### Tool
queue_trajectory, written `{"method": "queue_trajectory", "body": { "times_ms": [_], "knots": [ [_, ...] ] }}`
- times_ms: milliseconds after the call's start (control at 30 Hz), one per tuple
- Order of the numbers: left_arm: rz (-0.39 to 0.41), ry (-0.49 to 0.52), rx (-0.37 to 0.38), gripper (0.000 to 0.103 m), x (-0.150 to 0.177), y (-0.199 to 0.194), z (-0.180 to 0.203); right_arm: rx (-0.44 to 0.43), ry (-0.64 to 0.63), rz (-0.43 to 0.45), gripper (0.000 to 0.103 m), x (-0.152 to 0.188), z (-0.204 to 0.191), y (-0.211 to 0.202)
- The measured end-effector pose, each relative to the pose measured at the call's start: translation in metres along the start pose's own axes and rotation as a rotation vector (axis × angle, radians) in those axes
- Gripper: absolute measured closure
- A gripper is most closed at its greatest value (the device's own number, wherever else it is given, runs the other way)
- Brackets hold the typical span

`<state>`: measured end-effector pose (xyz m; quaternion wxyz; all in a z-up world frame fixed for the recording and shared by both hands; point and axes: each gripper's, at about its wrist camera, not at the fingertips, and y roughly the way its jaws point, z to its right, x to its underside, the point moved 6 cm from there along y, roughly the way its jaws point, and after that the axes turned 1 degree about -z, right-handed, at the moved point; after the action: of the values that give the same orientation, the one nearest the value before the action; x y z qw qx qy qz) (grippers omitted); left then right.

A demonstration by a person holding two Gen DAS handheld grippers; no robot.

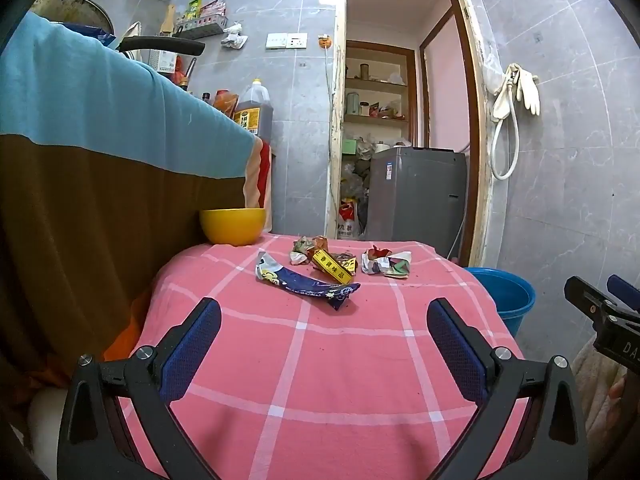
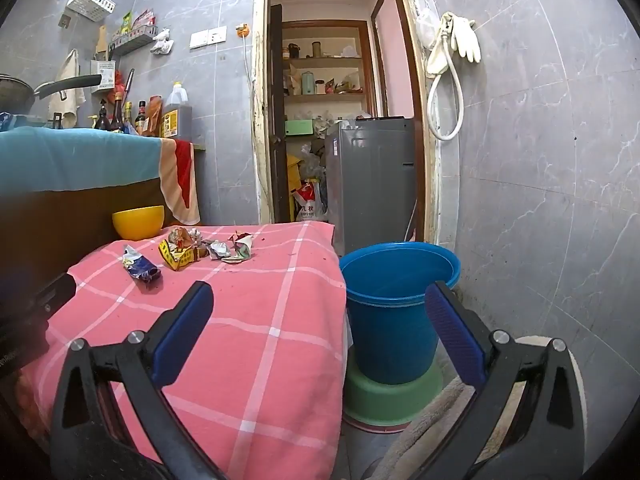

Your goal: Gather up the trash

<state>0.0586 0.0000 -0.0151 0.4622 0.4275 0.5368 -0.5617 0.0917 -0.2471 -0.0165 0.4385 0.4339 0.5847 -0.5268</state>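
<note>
We hold the left gripper (image 1: 324,316) low over the near part of the surface (image 1: 340,360), which is draped in a pink checked cloth; its jaws stand wide apart with nothing between them. The right gripper (image 2: 320,312) is just as wide and just as empty, one blue pad over the cloth's right edge and the other in front of the blue bucket (image 2: 392,312).

The trash lies bunched toward the far end of the surface: a dark blue wrapper (image 1: 306,282) nearest us, a yellow wrapper (image 1: 332,270) just behind it and touching a crumpled multicoloured wad (image 1: 308,248), and a crumpled white-and-red packet (image 1: 386,264) slightly apart to the right. A yellow bowl (image 1: 233,226) sits at the far left corner, beside a blue-and-brown hanging cloth (image 1: 100,140).

The bucket stands on the floor right of the surface, on an upturned green basin (image 2: 392,396). We cannot make out anything in it.
</note>
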Motion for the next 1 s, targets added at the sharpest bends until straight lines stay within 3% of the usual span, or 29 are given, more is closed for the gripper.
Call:
{"method": "queue_trajectory", "body": {
  "times_ms": [1000],
  "knots": [
    [-0.001, 0.004, 0.0, 0.002, -0.0017, -0.0006, 0.0005, -0.008, 0.0, 0.01, 0.0, -0.0019, 0.0016, -0.003]
  ]
}}
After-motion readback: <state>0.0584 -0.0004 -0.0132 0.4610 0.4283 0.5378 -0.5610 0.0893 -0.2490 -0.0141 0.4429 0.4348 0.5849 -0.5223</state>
